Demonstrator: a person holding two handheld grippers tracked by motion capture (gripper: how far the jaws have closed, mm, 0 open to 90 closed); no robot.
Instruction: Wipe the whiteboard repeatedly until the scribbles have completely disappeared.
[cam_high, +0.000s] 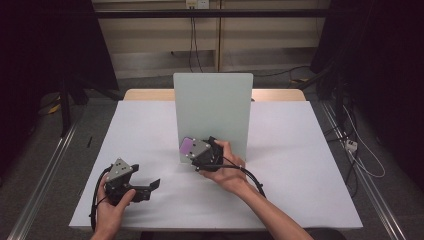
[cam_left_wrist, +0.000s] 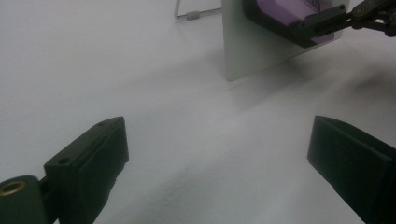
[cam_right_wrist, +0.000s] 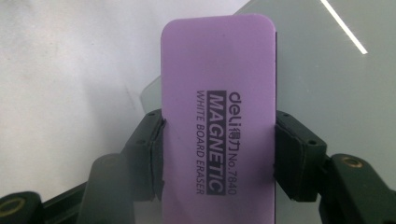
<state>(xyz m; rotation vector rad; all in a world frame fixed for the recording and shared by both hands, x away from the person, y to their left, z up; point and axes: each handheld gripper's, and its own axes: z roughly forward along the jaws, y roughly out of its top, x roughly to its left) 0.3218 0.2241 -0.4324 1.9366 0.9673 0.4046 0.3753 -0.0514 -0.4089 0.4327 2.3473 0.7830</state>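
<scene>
Item: we have the purple whiteboard eraser (cam_right_wrist: 218, 116) clenched in our right tool (cam_high: 192, 150), brought to the lower left of the upright board (cam_high: 215, 107) on the desk (cam_high: 300, 165), wiping seemingly just under way; left tool (cam_high: 150, 186) released, idle nearby.

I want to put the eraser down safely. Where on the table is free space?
The white table is bare right of the upright board, and also left of it, above the left tool. It is crowded low on the board's front, where the right tool holds the purple eraser.
</scene>
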